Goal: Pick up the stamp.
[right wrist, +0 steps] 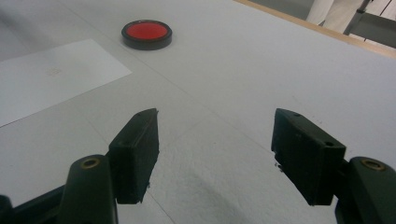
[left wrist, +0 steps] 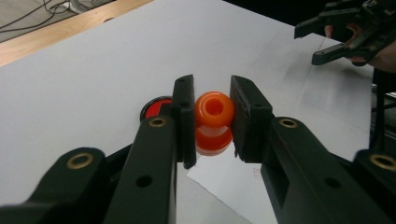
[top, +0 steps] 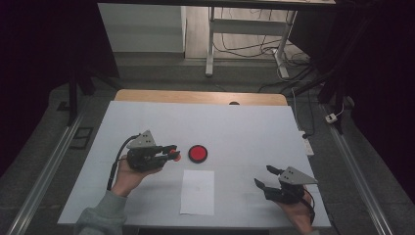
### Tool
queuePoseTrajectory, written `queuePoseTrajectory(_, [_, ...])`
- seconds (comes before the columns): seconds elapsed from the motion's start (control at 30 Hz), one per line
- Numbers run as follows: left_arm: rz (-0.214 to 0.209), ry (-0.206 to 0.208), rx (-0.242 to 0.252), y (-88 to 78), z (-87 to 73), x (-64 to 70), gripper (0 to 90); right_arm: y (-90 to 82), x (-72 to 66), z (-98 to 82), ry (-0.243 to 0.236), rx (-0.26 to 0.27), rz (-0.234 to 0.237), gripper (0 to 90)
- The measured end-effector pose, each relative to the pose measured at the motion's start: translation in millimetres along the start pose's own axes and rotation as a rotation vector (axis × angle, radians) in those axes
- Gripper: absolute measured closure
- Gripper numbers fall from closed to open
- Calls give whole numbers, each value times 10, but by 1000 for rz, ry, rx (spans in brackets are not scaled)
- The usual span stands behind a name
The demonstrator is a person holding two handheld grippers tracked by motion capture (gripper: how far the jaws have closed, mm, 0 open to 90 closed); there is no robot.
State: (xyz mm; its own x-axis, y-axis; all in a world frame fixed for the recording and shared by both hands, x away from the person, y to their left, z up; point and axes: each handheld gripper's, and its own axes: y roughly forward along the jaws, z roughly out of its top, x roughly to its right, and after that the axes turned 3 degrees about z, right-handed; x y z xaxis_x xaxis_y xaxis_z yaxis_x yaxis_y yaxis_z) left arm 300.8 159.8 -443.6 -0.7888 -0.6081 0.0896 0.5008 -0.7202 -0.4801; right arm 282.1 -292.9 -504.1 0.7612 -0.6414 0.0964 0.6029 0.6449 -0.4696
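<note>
While left gripper (left wrist: pixel 213 122) clamps orange spool (left wrist: pixel 214 122) — right gripper (right wrist: pixel 215 158) gapes wide, holding nothing.

One orange spool-shaped piece (left wrist: pixel 214 122) is sitting between the fingers of the left gripper (top: pixel 170 152), at about nine o'clock on the bench (top: pixel 244 122). One red disc with a black rim (top: pixel 198 153) is lying near the centre. One white sheet of paper (top: pixel 197 192) is lying at six o'clock. Two grippers are showing, the right gripper (top: pixel 264 177) at four o'clock.
</note>
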Motion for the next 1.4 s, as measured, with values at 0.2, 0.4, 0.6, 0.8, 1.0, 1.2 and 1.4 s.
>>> queuePoseTrajectory(0.2, [-25,-1,-6,41,18,51,727,4,1,-9,-2,-2,2,318])
queuePoseTrajectory(0.4, [-67,0,-22,157,7,147,727,7,-4,-11,-1,-4,3,317])
queuePoseTrajectory(0.6, [-117,21,-43,277,18,287,727,10,-10,-12,-3,-8,-2,318])
queuePoseTrajectory(0.8, [-145,46,-61,368,30,423,727,10,-12,-14,-2,-10,0,317])
queuePoseTrajectory(1.0, [-169,57,-87,469,7,509,727,15,-16,-16,-3,-11,5,317])
queuePoseTrajectory(1.2, [-181,62,-98,518,-4,548,727,20,-17,-19,-4,-13,7,318])
queuePoseTrajectory(1.4, [-182,57,-89,508,-4,540,727,18,-20,-16,-2,-9,5,317])
